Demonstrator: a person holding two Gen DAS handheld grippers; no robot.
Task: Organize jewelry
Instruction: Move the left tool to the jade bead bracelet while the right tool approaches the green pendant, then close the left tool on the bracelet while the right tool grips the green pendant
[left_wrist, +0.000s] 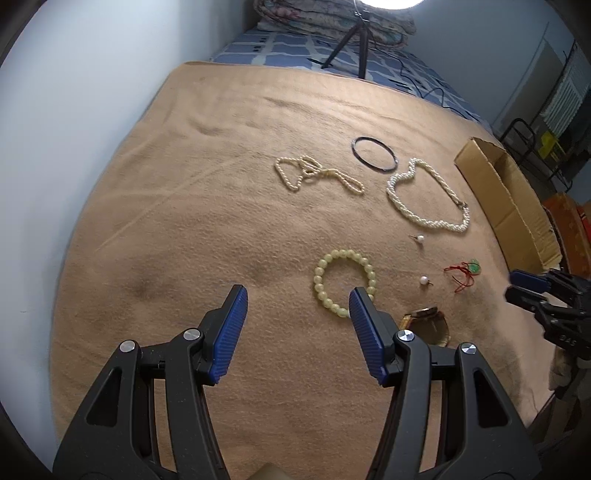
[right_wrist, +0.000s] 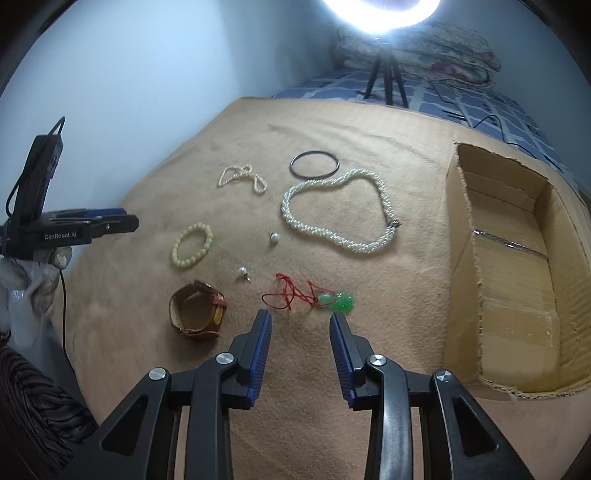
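Observation:
Jewelry lies on a tan blanket (left_wrist: 221, 221). A pale green bead bracelet (left_wrist: 325, 273) (right_wrist: 192, 245) lies just beyond my open, empty left gripper (left_wrist: 297, 295). A red cord with a green pendant (right_wrist: 317, 297) (left_wrist: 465, 273) lies just ahead of my open, empty right gripper (right_wrist: 300, 317). A brown leather watch (right_wrist: 197, 314) (left_wrist: 428, 325) lies to its left. A thick pearl necklace (right_wrist: 343, 214) (left_wrist: 428, 199), a thin pearl strand (right_wrist: 242, 177) (left_wrist: 314, 173), a dark bangle (right_wrist: 314, 164) (left_wrist: 375, 153) and two pearl earrings (right_wrist: 274, 237) (right_wrist: 243, 272) lie farther off.
An open cardboard box (right_wrist: 517, 266) (left_wrist: 506, 195) lies on the blanket's right side. A ring light on a tripod (right_wrist: 386, 74) stands at the far end before folded bedding (right_wrist: 424, 48). A wall (right_wrist: 147, 92) runs along the left. The left gripper shows in the right wrist view (right_wrist: 127, 220).

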